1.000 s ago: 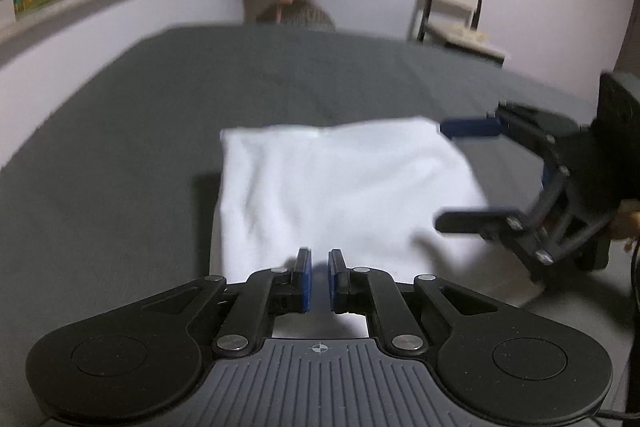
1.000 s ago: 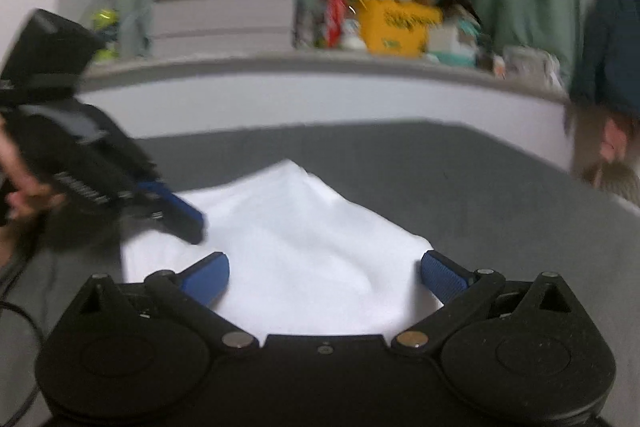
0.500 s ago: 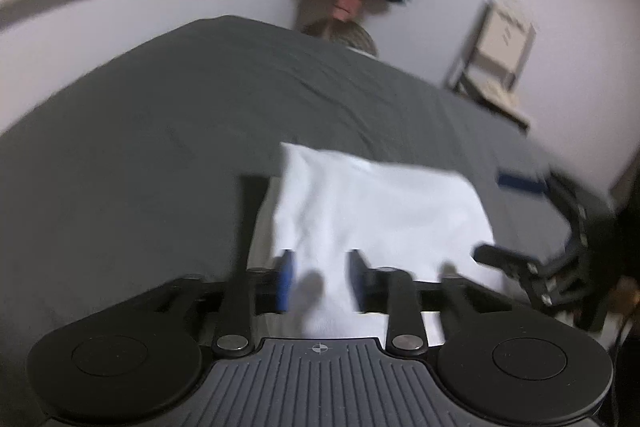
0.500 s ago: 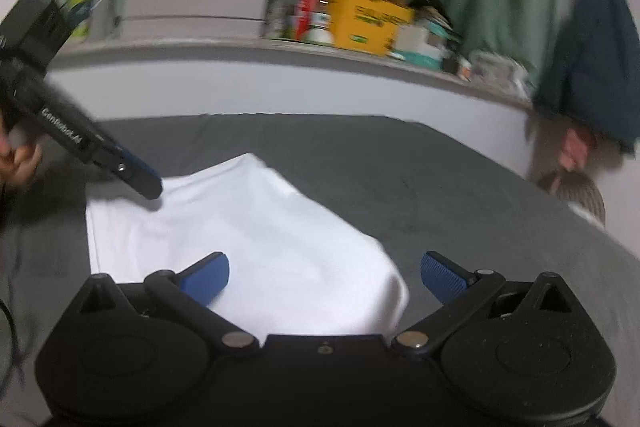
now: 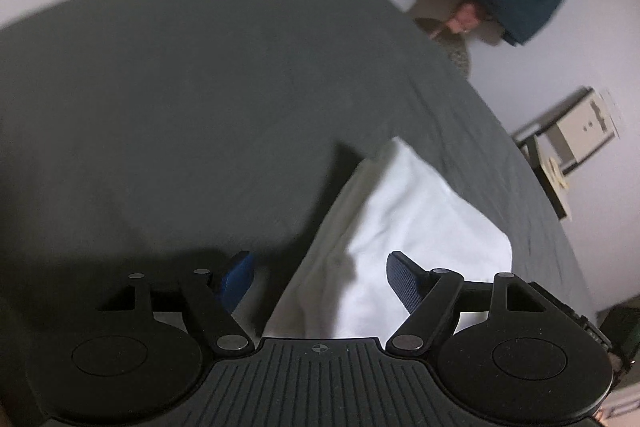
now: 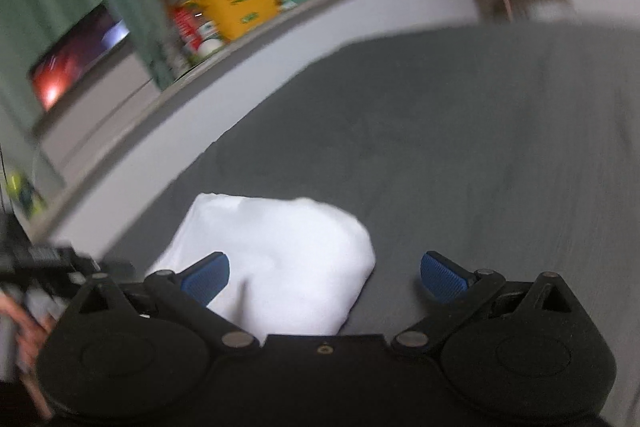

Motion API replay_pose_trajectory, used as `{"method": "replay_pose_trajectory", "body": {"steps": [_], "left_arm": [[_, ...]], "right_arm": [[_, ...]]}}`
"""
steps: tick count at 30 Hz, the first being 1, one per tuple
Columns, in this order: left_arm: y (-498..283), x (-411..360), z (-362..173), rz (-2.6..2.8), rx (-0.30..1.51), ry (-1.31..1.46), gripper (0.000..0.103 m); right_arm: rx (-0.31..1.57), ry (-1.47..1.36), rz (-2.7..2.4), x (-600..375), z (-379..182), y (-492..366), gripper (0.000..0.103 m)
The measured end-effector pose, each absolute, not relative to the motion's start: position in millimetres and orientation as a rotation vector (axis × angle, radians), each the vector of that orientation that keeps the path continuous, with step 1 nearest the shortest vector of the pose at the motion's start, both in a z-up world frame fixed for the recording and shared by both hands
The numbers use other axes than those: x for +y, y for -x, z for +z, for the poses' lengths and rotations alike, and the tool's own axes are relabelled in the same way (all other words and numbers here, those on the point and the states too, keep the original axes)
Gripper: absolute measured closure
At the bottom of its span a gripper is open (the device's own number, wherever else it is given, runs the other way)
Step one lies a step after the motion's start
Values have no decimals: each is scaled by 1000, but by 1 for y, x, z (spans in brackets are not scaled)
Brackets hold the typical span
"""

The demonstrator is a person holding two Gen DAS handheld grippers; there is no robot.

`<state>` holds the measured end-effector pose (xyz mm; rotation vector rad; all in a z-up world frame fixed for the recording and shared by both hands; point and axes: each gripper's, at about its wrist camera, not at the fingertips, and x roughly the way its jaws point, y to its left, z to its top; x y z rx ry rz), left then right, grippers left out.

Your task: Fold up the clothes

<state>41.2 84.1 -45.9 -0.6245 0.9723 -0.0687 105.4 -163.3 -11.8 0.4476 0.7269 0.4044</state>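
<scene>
left gripper (image 5: pixel 320 277) is hanging over the near left edge of the folded white cloth (image 5: pixel 420 219), jaws spread wide, nothing in them. cloth's just lying flat on the dark grey bed (image 5: pixel 200 87). right gripper (image 6: pixel 324 277) is over by the cloth's right corner, also wide open and empty. yellow box (image 6: pixel 244 5) on the ledge behind

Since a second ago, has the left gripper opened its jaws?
Yes. The left gripper had its jaws nearly shut; now they stand wide apart, straddling the white cloth's left edge on the grey bed.
</scene>
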Motion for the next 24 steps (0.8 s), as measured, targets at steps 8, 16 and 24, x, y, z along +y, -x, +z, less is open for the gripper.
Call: {"method": "replay_pose_trajectory", "body": {"steps": [8,16,24], "left_arm": [[-44,83,-71,-121,1061,753,28],[-42,72,-67,-100,1109,644,28],[-42,71,-75,-60,1141,747,28]], "right_arm": [[815,-630,449,-168,-32,-123,9],[809,-709,469,-166,-41,-133,11],[816,-701,470,-163,-39,-130,11]]}}
